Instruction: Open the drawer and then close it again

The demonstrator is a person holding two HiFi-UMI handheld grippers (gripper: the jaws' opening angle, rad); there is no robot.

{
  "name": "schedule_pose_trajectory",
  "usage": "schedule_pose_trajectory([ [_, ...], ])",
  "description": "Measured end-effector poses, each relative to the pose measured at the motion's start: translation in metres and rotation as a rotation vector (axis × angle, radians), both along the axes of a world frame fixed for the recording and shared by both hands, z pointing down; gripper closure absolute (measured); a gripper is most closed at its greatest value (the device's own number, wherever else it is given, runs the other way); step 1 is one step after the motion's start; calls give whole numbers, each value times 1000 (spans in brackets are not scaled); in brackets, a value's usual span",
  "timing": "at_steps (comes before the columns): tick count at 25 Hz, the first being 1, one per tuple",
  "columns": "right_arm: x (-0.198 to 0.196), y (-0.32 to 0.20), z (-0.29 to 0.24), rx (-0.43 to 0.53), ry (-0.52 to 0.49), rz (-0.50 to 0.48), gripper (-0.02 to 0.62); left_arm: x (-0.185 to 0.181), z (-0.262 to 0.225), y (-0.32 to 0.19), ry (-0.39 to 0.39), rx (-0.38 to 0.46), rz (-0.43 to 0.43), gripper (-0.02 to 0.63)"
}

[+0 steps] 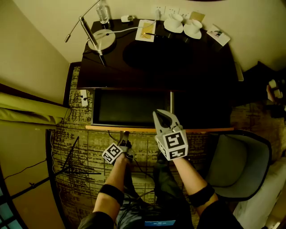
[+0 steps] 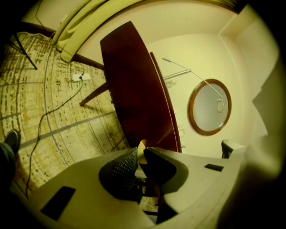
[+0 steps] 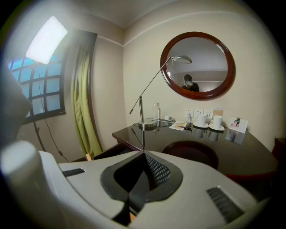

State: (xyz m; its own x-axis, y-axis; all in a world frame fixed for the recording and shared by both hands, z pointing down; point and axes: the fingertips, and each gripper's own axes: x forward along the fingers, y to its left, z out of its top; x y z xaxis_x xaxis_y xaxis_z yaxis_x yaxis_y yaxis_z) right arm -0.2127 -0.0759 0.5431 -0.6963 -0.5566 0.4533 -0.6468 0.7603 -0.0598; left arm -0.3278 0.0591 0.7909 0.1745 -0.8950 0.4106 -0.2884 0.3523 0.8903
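At the dark polished wooden desk [image 1: 187, 67] the shallow drawer with a pale wood front edge [image 1: 111, 128] stands open, its dark inside bare to the room, jutting out from under the desk top toward the person's knees. From the right gripper view the same drawer shows low on the left, below the desk's corner.

Over the drawer's front edge, towards its right-hand end, hangs the right gripper [image 1: 160, 115], grey-bodied with its marker cube behind it. Its claw is pressed together, tip to tip, with nothing in it [image 3: 144, 153].

Lower and to the left sits the left gripper [image 1: 126, 142], down by the front of the drawer and rolled over on its side, so that in its own view the desk stands on end. Its claw is spread only a little [image 2: 142, 150]; a thin pale strip shows in the slit between the tips and I cannot tell what that strip is, nor whether the tips touch the drawer.

On the desk top stand a slim metal lamp on a round base [image 1: 102, 39], a clear plastic water bottle [image 1: 103, 11] and two white cups on saucers [image 1: 183, 24]. An oval mirror in a dark wooden frame [image 3: 199, 65] hangs on the wall above, with a green curtain [image 3: 82, 103] to its left. A grey cushioned chair [image 1: 237, 161] waits on the patterned carpet [image 1: 89, 152] to the person's right
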Motion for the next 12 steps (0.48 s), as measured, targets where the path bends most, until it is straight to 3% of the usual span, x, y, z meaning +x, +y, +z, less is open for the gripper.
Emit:
schedule_pose_trajectory([
  [2,1,3,-3,0,1,1,595,-1,-4,3,-60,-20,57,533],
  [4,2,4,-8,-1,0,4,595,-4,-12,9,-123,-42,107,478],
  [8,3,6,-22,0,2,-1,595,-16,-35,33,-282,-103,241,474],
  [12,5,11,-43,1,0,-8,595,-30,-95,48,-370,-61,302,477],
])
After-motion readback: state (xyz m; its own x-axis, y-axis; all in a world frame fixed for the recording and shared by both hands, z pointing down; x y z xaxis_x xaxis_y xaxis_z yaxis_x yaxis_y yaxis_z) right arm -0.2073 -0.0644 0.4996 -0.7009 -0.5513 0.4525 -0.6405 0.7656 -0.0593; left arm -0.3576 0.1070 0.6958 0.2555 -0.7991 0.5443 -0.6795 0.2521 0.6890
